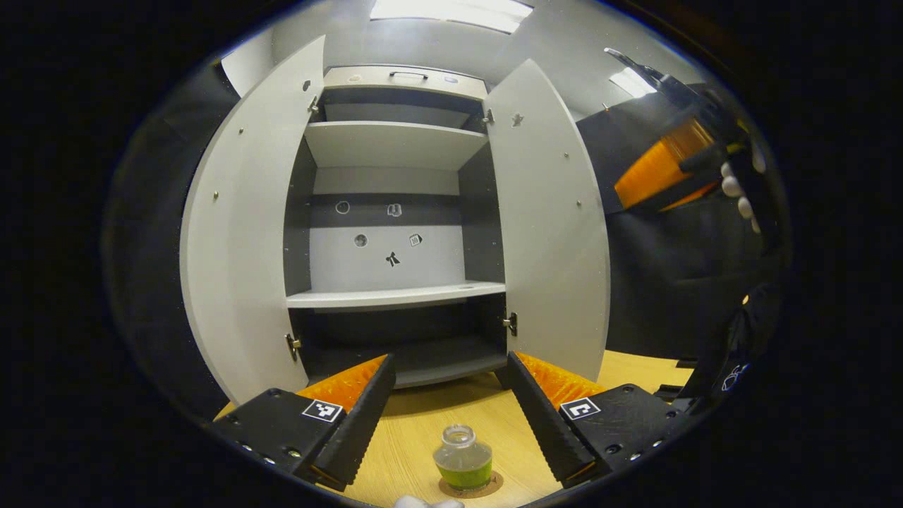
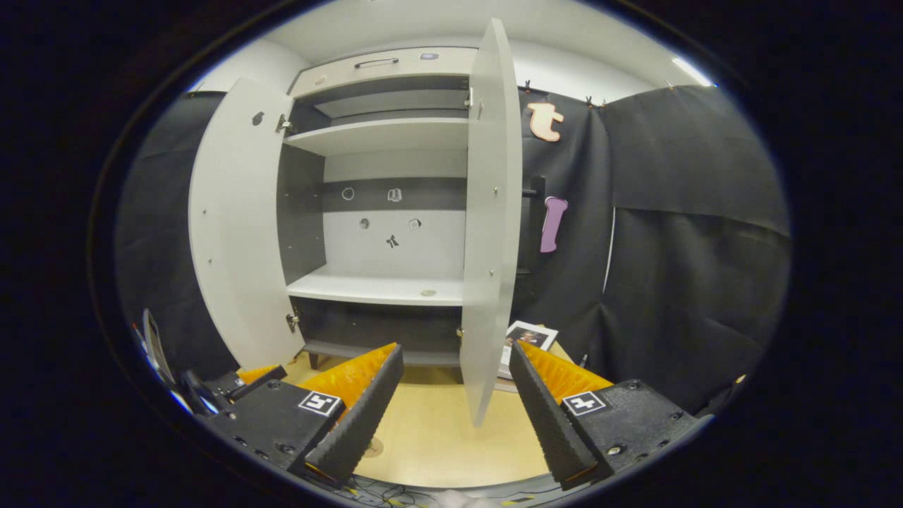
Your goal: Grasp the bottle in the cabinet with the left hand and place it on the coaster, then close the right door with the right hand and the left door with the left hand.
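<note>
A squat clear bottle (image 1: pixel 463 458) of green liquid sits upright on a round coaster (image 1: pixel 471 486) on the wooden table (image 1: pixel 416 437), between the released left gripper (image 1: pixel 449 416) fingers, and the right gripper (image 2: pixel 451 416) gapes too

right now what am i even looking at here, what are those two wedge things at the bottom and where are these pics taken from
Each picture comes from a fisheye camera riding on a handheld two-finger gripper; the wedges are its fingers. The left gripper is open above a small clear glass bottle of green liquid, which stands on a round brown coaster on the light wooden table. The right gripper is open too, holding nothing, facing the grey cabinet's right door. Both doors, including the left door, are open.
</note>
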